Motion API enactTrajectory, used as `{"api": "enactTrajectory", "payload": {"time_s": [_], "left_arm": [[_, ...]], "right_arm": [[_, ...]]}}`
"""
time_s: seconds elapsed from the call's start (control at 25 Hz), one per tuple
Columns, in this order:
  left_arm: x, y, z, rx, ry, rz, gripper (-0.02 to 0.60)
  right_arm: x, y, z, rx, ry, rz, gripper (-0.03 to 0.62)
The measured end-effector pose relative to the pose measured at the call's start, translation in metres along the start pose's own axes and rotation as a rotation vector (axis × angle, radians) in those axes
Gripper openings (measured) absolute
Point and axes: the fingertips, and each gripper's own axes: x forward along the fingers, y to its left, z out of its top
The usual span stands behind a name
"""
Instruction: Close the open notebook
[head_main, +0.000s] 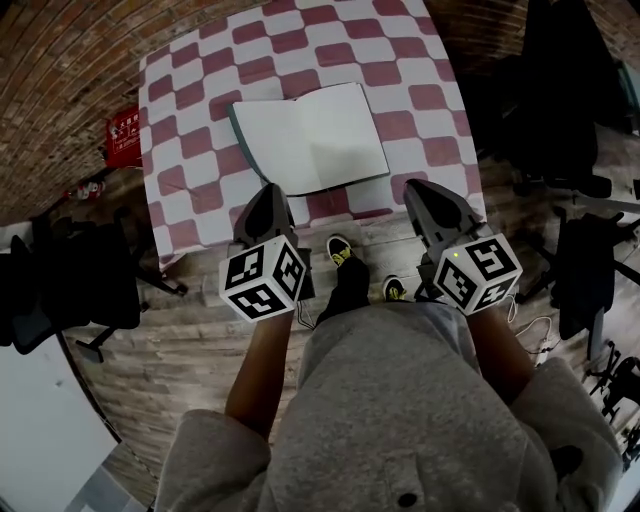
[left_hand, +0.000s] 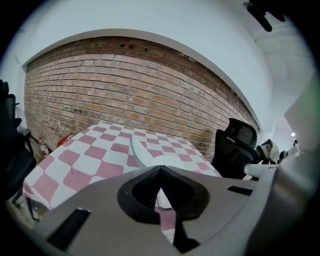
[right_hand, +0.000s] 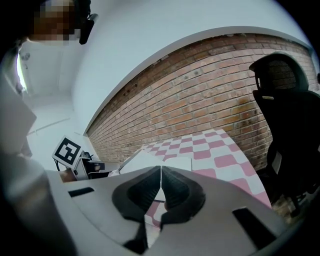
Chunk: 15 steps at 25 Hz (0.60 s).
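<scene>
An open notebook (head_main: 312, 138) with blank white pages and a dark green cover lies flat on the pink-and-white checked tablecloth (head_main: 200, 120). My left gripper (head_main: 268, 197) hovers at the table's near edge, just short of the notebook's near left corner, jaws shut on nothing. My right gripper (head_main: 428, 193) is held at the near right edge, also shut and empty. The left gripper view shows the notebook (left_hand: 150, 152) beyond the closed tips (left_hand: 160, 168). In the right gripper view the notebook (right_hand: 145, 162) lies past the closed tips (right_hand: 161, 167).
Black office chairs stand left (head_main: 70, 285) and right (head_main: 575, 130) of the table. A red box (head_main: 124, 136) lies on the floor by the table's left side. A brick wall (left_hand: 125, 95) rises behind the table. The person's feet (head_main: 342, 252) are under the near edge.
</scene>
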Motion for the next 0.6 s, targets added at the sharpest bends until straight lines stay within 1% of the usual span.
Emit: {"api": "enactTrajectory", "payload": {"time_s": [0.28, 0.44, 0.6], "left_arm": [[0.007, -0.05, 0.006, 0.057, -0.001, -0.118, 0.011], [0.016, -0.083, 0.002, 0.11, 0.026, -0.194, 0.011], [0.026, -0.111, -0.009, 0.137, 0.066, -0.27, 0.011]], "right_arm": [[-0.02, -0.012, 0.004, 0.01, -0.033, -0.039, 0.026], [-0.03, -0.022, 0.005, 0.018, -0.044, -0.069, 0.026], [-0.043, -0.031, 0.004, 0.029, -0.056, -0.112, 0.026]]}}
